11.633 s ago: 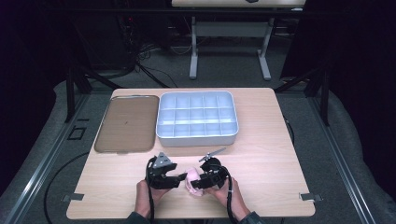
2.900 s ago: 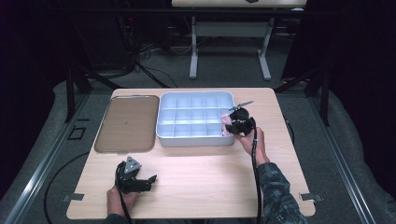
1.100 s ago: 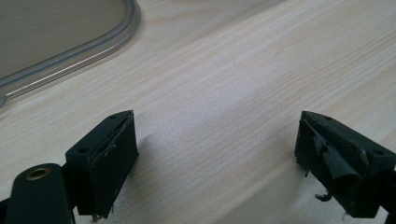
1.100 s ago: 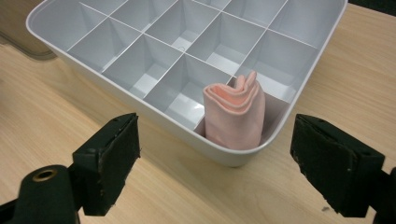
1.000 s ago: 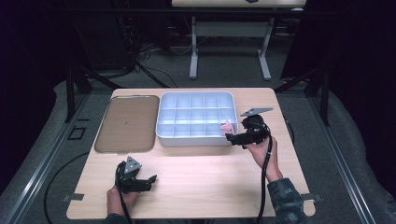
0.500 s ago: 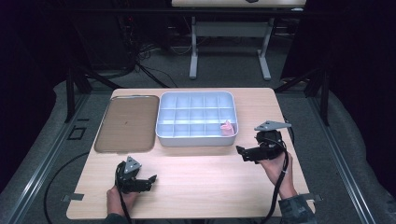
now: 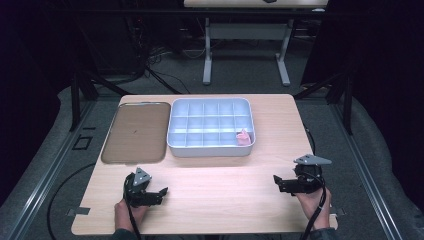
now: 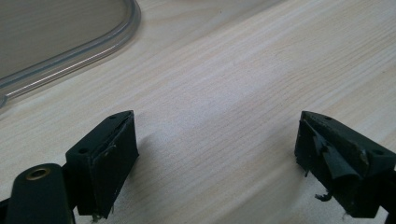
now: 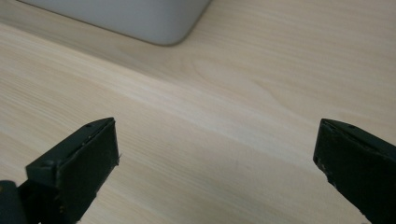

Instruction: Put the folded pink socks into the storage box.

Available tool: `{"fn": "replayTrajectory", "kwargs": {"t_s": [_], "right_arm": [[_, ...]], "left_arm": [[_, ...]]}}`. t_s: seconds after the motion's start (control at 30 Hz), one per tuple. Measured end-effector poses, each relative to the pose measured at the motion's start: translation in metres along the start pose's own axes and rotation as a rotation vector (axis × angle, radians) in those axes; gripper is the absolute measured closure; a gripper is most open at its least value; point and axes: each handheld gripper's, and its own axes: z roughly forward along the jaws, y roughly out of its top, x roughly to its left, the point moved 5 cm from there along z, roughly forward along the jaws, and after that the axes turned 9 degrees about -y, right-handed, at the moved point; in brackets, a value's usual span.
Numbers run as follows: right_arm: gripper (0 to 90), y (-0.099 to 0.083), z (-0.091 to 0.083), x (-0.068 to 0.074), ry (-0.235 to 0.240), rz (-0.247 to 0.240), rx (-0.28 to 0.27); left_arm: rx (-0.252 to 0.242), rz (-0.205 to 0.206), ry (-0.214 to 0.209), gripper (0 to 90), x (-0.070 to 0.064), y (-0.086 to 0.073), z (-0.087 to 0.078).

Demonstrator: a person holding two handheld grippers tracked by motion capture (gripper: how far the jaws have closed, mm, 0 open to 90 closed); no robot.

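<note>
On table (image 7: 225,180): left gripper (image 7: 159,192) resting near front edge, jaws wide; right gripper (image 7: 278,182) hovering wide, empty; pink item (image 7: 243,137) sitting in tray (image 7: 210,148).

Right gripper (image 9: 217,163) has its two black jaws spread wide with nothing between them, just bare wooden table (image 9: 224,107) under and ahead of it. Past the left jaw, up ahead, there's a rounded corner of the grey tray (image 9: 140,18).
</note>
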Motion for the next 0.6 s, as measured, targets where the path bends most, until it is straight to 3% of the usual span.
{"fn": "replayTrajectory", "kwargs": {"t_s": [0.27, 0.47, 0.6], "right_arm": [[0.0, -0.042, 0.023, -0.014, -0.024, 0.028, 0.061], [0.0, -0.053, 0.033, -0.016, -0.043, 0.024, 0.078], [0.0, -0.056, 0.039, -0.016, -0.054, 0.019, 0.051]], "left_arm": [[0.000, -0.001, 0.000, 12.7, 0.000, 0.000, 0.000], [0.000, -0.002, -0.001, 12.7, 0.000, 0.000, 0.000], [0.005, -0.001, 0.002, 12.5, 0.001, 0.001, 0.001]]}}
